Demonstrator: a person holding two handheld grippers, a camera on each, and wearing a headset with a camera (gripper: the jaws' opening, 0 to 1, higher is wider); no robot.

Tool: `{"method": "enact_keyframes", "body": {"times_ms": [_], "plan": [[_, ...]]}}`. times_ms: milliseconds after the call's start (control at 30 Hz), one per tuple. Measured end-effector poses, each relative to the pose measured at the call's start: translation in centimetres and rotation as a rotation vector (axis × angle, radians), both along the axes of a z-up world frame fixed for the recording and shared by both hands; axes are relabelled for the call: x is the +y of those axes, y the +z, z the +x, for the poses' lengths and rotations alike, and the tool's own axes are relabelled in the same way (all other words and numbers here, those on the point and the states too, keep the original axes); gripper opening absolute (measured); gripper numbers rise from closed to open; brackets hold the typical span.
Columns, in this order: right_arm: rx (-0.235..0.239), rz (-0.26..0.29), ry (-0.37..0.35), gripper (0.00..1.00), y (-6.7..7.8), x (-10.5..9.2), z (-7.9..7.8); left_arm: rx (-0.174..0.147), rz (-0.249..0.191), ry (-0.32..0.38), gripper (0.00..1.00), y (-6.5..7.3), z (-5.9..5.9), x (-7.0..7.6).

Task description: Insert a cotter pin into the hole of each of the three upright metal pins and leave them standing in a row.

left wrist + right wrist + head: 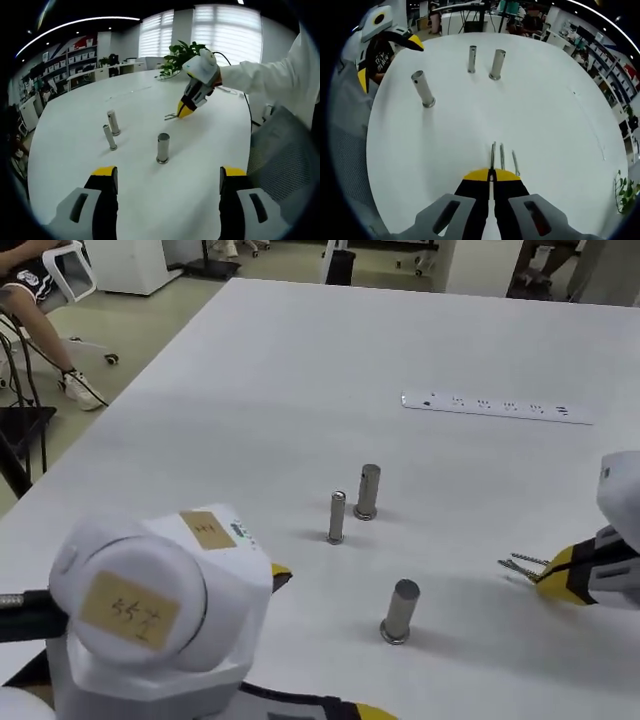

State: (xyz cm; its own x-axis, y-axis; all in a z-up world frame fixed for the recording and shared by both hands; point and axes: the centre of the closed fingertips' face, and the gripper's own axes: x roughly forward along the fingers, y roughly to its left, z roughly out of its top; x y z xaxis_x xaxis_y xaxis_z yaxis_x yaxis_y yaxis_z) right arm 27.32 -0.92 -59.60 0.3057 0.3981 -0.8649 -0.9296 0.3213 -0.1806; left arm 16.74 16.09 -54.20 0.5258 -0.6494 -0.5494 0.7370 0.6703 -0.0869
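Note:
Three upright metal pins stand on the white table: two close together, one (pixel 368 491) behind the other (pixel 337 517), and a third (pixel 400 611) nearer and apart. The same three appear in the left gripper view (pixel 163 147) and the right gripper view (pixel 423 89). My right gripper (pixel 491 174) is shut on a cotter pin (pixel 493 154) low at the table's right side. Two more cotter pins (pixel 503 156) lie beside it. From the head view the right gripper (pixel 545 578) touches the cotter pins (pixel 522 563). My left gripper (pixel 162 181) is open and holds nothing, short of the nearest pin.
A white power strip (pixel 497 407) lies on the table (pixel 250 390) behind the pins. A person sits on a chair (pixel 40 300) off the table's far left corner. Office shelves and a plant (pixel 181 52) stand beyond the table.

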Motion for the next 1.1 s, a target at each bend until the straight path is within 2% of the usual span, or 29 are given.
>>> {"method": "enact_keyframes", "body": {"times_ms": [67,100,133,233,300,333,367,400,433,467,500,600,667,800,867,967,1067,1100], "plan": [[-0.008,0.012,0.002,0.00,0.6,0.0,-0.2,-0.004,-0.002,-0.005,0.82,0.3,0.2,-0.2],[-0.005,0.071,-0.040,0.00,1.2,0.4,-0.4,-0.010,-0.002,-0.008,0.81,0.5,0.4,-0.3],[-0.024,0.111,-0.045,0.00,1.9,0.6,-0.5,-0.015,-0.005,-0.014,0.81,0.7,0.5,-0.5],[-0.058,0.128,-0.037,0.00,2.9,0.6,-1.0,-0.021,-0.017,-0.016,0.80,1.3,0.9,-0.9],[-0.094,0.185,-0.048,0.00,4.2,1.0,-1.5,-0.020,-0.033,-0.035,0.76,1.8,1.1,-1.5],[-0.136,0.205,-0.055,0.00,4.9,1.1,-1.3,-0.017,-0.033,-0.039,0.74,1.9,1.2,-1.7],[-0.172,0.241,-0.028,0.00,5.8,1.7,-1.7,-0.016,-0.031,-0.045,0.73,2.1,1.4,-1.9],[-0.188,0.259,-0.016,0.00,6.2,1.9,-2.0,-0.018,-0.032,-0.051,0.71,2.3,1.5,-2.1],[-0.214,0.262,-0.024,0.00,6.8,1.9,-2.3,-0.014,-0.040,-0.054,0.70,2.6,1.6,-2.4],[-0.219,0.257,-0.017,0.00,7.0,1.8,-2.6,-0.012,-0.047,-0.054,0.70,2.7,1.8,-2.5],[-0.251,0.263,-0.009,0.00,7.6,1.9,-2.8,-0.006,-0.065,-0.050,0.69,3.1,2.0,-2.8],[-0.296,0.287,-0.005,0.00,8.9,2.2,-3.4,0.008,-0.104,-0.049,0.64,3.9,2.5,-3.5],[-0.322,0.303,0.003,0.00,9.8,2.5,-3.8,0.018,-0.140,-0.040,0.60,4.6,3.0,-4.0],[-0.365,0.305,0.020,0.00,10.6,2.7,-4.1,0.058,-0.226,-0.021,0.55,6.0,3.9,-5.2],[-0.386,0.305,0.028,0.00,11.1,2.8,-4.5,0.062,-0.238,-0.023,0.52,6.5,4.3,-5.5],[-0.422,0.264,0.049,0.00,11.0,2.8,-5.0,0.081,-0.249,-0.034,0.48,6.9,4.6,-6.3],[-0.425,0.264,0.066,0.00,10.9,3.0,-5.8,0.087,-0.254,-0.056,0.46,7.3,4.7,-7.2],[-0.426,0.261,0.071,0.00,10.9,3.1,-5.9,0.100,-0.258,-0.067,0.45,7.3,4.5,-7.7]]}}
